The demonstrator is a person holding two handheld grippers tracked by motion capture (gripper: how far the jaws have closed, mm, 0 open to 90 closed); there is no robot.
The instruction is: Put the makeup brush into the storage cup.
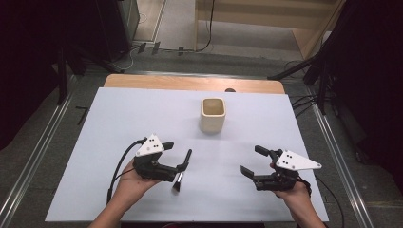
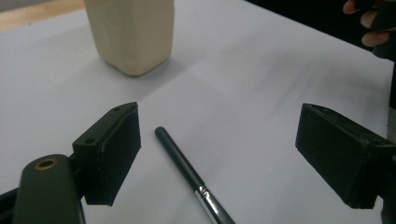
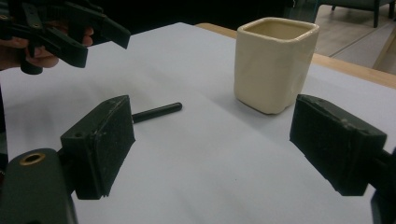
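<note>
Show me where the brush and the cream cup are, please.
brush point(image 2: 180, 161), left gripper view, on its dark handle.
cream cup point(image 1: 212, 122), high view, on its front wall.

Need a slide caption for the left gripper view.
Open left claw straddling a dark-handled brush lying on the white table, cream square cup beyond.

A white-topped table point(image 1: 142, 114) carries 1 cream square cup point(image 1: 212, 115) and 1 dark-handled brush point(image 1: 183, 169).

High view looks down from above; both gripper views, low and close, share the cup point(image 1: 213, 115).
</note>
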